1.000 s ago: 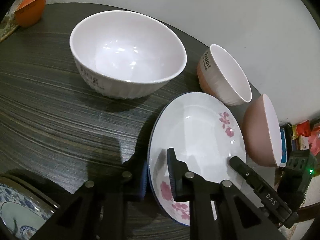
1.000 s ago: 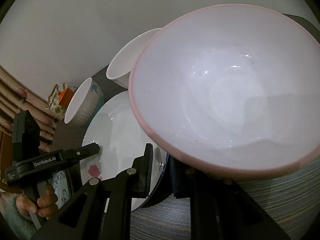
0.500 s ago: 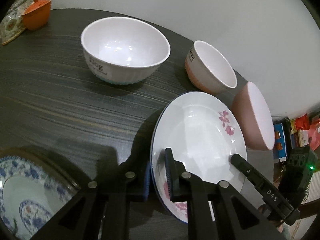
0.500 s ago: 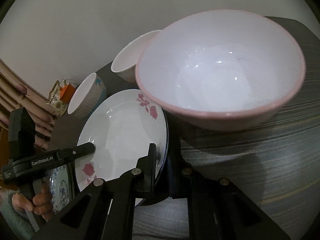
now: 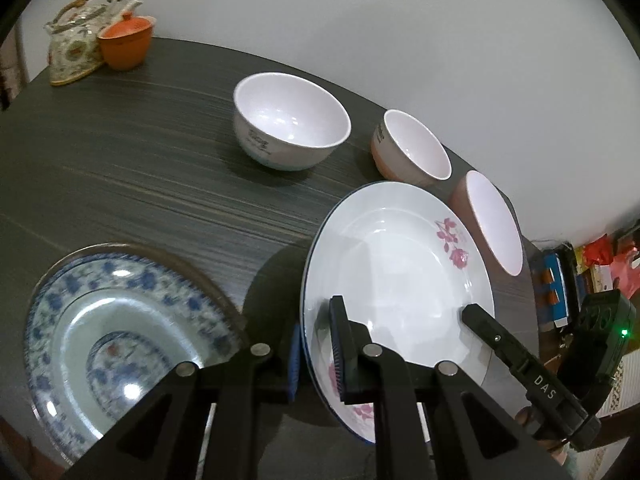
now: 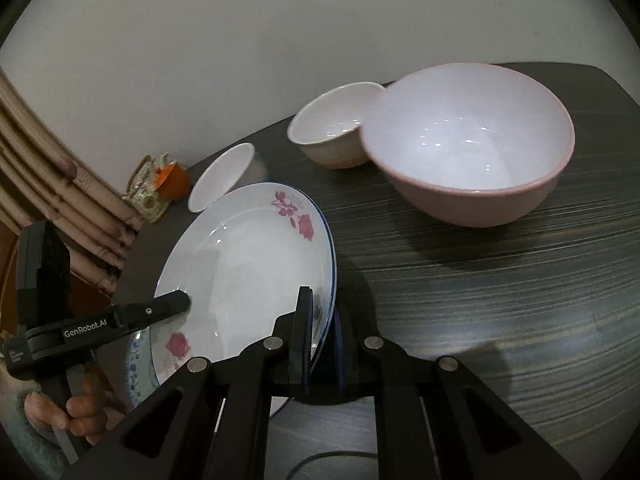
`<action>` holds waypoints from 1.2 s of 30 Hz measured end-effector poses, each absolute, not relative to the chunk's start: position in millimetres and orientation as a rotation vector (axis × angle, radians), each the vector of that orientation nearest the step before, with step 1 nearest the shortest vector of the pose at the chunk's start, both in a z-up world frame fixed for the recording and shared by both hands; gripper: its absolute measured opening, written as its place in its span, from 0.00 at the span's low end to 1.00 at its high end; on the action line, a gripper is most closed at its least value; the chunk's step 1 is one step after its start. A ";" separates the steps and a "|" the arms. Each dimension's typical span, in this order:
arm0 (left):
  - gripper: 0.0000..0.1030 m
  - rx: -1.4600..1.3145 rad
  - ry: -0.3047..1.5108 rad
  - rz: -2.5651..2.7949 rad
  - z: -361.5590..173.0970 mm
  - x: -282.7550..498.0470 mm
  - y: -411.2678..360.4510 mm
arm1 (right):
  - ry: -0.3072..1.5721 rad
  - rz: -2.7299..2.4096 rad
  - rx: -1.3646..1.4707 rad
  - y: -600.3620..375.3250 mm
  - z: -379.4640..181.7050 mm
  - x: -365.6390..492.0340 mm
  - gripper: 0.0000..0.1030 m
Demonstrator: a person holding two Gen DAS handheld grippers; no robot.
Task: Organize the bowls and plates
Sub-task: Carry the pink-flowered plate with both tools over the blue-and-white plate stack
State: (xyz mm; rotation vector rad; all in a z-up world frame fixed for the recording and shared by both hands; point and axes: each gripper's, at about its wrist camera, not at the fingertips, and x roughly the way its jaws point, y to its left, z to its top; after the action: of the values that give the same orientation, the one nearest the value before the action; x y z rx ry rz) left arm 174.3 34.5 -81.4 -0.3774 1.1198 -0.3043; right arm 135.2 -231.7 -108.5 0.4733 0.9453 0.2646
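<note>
A white plate with pink roses (image 5: 400, 276) is held tilted above the dark table, and it also shows in the right wrist view (image 6: 244, 272). My left gripper (image 5: 316, 348) is shut on its left rim. My right gripper (image 6: 322, 332) is shut on its opposite rim. A blue-patterned plate (image 5: 100, 328) lies on the table at lower left. A white bowl (image 5: 290, 120), a peach-sided bowl (image 5: 412, 148) and a large pink bowl (image 6: 468, 140) stand behind.
A floral teapot (image 5: 76, 50) and an orange lidded cup (image 5: 126, 42) stand at the table's far left corner. The table edge (image 5: 520, 276) runs on the right, with clutter beyond it. A wall is close behind the bowls.
Both grippers pulled back and up with the rose plate. The bowls now look smaller and farther, and the blue-patterned plate has come fully into the left wrist view.
</note>
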 end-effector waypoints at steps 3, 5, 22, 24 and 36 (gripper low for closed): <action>0.12 -0.391 1.107 -0.290 -76.9 162.6 44.9 | 0.937 0.278 0.462 -223.6 -101.3 127.6 0.10; 0.12 -0.402 1.094 -0.274 -71.9 154.8 58.0 | 0.931 0.291 0.452 -215.3 -95.6 123.4 0.10; 0.12 -0.515 1.016 -0.080 -69.2 96.0 161.4 | 0.940 0.442 0.372 -122.4 -76.8 108.6 0.10; 0.12 -0.530 1.015 -0.057 -72.0 90.6 172.9 | 0.945 0.454 0.358 -109.2 -78.9 109.1 0.10; 0.12 -0.579 1.042 -0.010 -95.1 79.4 208.1 | 1.005 0.486 0.314 -62.1 -99.7 110.8 0.11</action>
State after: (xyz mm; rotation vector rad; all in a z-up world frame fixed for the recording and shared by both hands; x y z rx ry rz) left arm 79.4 208.1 -95.1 -0.5788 1.0416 -0.0102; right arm 110.8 -62.1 -99.7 0.3136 1.0048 0.4856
